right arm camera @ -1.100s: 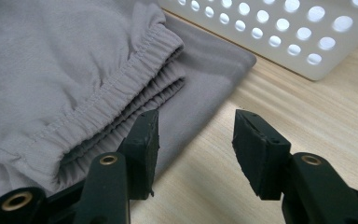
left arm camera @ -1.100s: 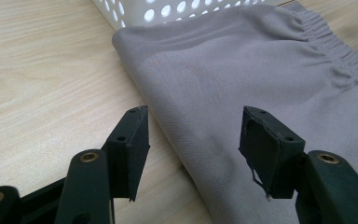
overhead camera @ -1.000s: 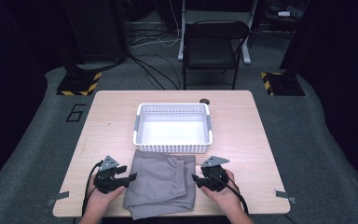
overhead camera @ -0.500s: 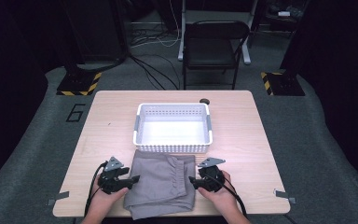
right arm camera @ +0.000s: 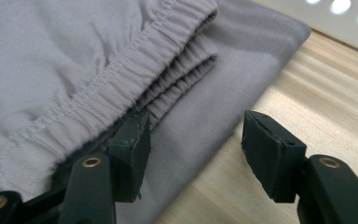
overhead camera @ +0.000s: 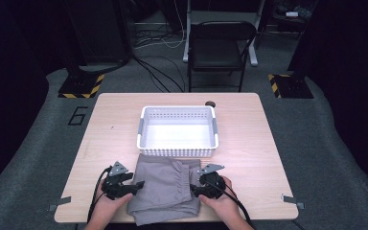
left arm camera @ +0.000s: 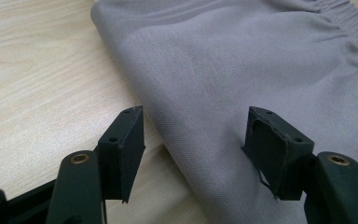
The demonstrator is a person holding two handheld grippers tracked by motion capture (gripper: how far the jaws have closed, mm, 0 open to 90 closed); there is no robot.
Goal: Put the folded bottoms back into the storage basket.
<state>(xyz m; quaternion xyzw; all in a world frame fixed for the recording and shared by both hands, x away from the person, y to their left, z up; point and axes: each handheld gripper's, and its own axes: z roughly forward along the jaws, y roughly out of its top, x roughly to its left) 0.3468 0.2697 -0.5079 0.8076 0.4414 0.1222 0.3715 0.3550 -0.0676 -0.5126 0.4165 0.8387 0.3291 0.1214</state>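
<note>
both sets of jaws have just been opening — left gripper [overhead camera: 135,184], right gripper [overhead camera: 194,190] gape beside folded grey trousers [overhead camera: 165,184], lower edge cut off.

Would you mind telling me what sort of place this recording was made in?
Probably a lab or studio set up for recording: a wooden table on grey carpet, black curtains around it, hazard-striped stand bases, loose floor cables and a folding chair.

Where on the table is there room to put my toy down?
Bare spots on the light wooden table: the wide strip left of the white plastic basket, and the strip on its right. The near middle is crowded: the folded grey cloth shorts lie there between both hands.
</note>
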